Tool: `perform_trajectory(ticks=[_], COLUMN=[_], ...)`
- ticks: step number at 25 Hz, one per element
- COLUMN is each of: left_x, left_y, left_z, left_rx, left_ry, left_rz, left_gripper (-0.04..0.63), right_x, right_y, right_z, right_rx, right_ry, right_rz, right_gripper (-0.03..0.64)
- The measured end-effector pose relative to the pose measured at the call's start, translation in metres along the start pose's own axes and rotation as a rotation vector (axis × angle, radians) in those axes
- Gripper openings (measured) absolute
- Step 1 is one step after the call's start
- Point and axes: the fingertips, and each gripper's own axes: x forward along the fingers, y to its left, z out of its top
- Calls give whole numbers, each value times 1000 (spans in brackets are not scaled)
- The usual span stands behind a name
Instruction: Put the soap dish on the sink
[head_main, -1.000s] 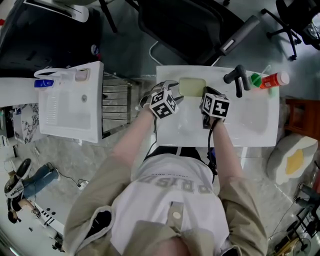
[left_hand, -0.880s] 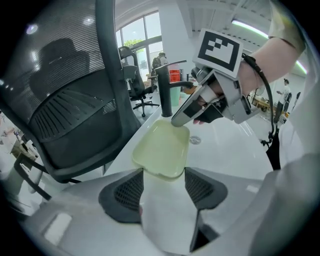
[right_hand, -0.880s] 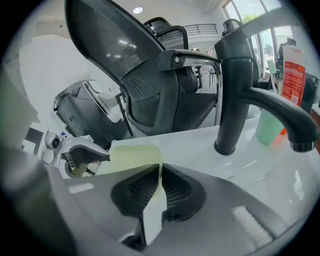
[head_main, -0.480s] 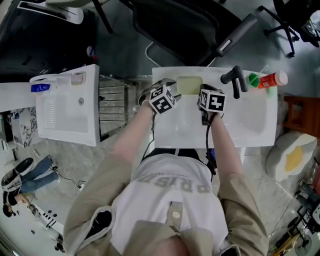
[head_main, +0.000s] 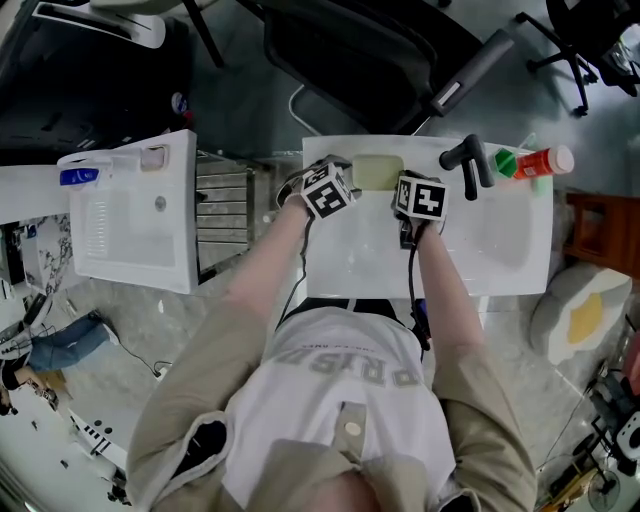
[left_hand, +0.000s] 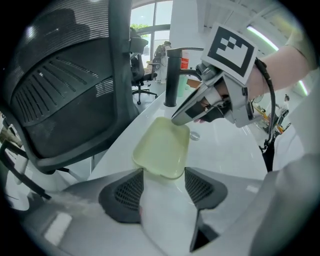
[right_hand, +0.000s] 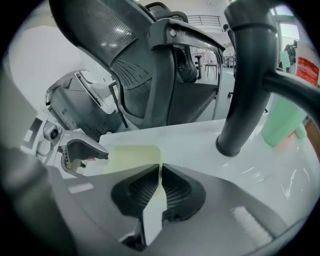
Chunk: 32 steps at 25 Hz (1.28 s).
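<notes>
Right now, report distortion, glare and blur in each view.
Head view: fisheye bows the sink edges, light even. Left gripper view: dark round vignette, bright windows behind, soap dish sharp. Right gripper view: faucet looms bulged, glare streaks on the sink beside it.

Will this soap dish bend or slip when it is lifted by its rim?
The soap dish is probably stiff: pinched by one thin edge in the right claw, it shows no sag. Its glossy, smooth surface may slip.

We saw the white sink (head_main: 500, 255) bearing a black faucet (head_main: 470, 158), a green bottle (head_main: 511, 160), a red bottle (head_main: 548, 160) and, at its back ledge, a pale soap dish (head_main: 377, 171).
</notes>
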Motion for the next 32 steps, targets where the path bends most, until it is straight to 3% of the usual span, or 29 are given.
perform_trajectory(ticks=[14, 25, 29, 32], left_x=[8, 8, 6, 4], left_y=[4, 7, 10, 11], left_z=[-8, -5, -6, -5], left_rx=[30, 31, 20, 15], left_ry=[71, 77, 62, 57], left_rz=[-9, -6, 7, 10], left_gripper=[272, 272, 302, 302], right_x=[2, 4, 5, 3], right_y=[1, 0, 3, 3], right_z=[2, 2, 2, 5], right_rx=[13, 21, 18, 25], right_ry=[20, 16, 12, -11], right_rz=[-51, -63, -53, -46], right_gripper=[21, 29, 130, 152])
